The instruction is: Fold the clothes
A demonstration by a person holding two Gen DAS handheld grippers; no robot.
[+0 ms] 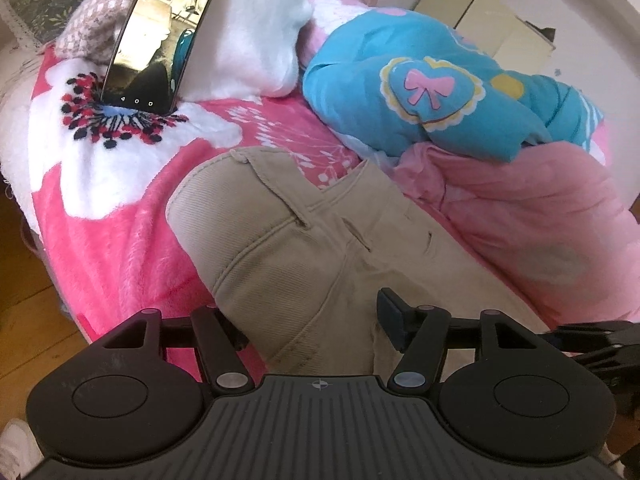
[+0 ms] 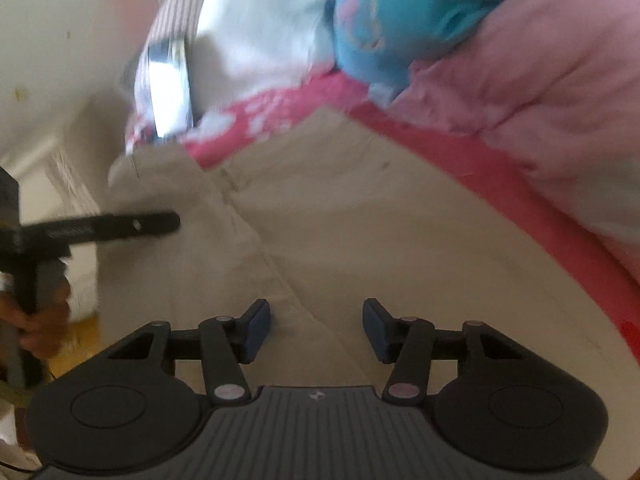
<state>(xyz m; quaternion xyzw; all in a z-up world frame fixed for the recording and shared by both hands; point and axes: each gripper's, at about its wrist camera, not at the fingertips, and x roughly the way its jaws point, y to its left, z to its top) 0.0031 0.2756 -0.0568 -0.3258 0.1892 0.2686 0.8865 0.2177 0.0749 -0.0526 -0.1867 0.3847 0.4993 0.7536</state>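
Note:
Beige trousers (image 1: 304, 248) lie spread on a pink flowered blanket (image 1: 120, 208). My left gripper (image 1: 316, 330) hovers low over their near end with its jaws apart. Trouser cloth lies between the jaws, and a fold hides the left fingertip. I see no pad pressing on it. In the right wrist view the trousers (image 2: 360, 232) fill the middle. My right gripper (image 2: 316, 328) stands open above them, with nothing pinched between its blue pads (image 2: 256, 332). The left gripper (image 2: 120, 224) also shows in that view, lying over the trousers' left edge with a hand (image 2: 36, 320) on its handle.
A phone (image 1: 160, 36) leans against a white pillow (image 1: 248, 28) at the back. A blue garment with a bow patch (image 1: 420, 92) and a pink garment (image 1: 520, 220) are heaped to the right of the trousers. Wooden floor (image 1: 20, 312) shows beyond the bed's left edge.

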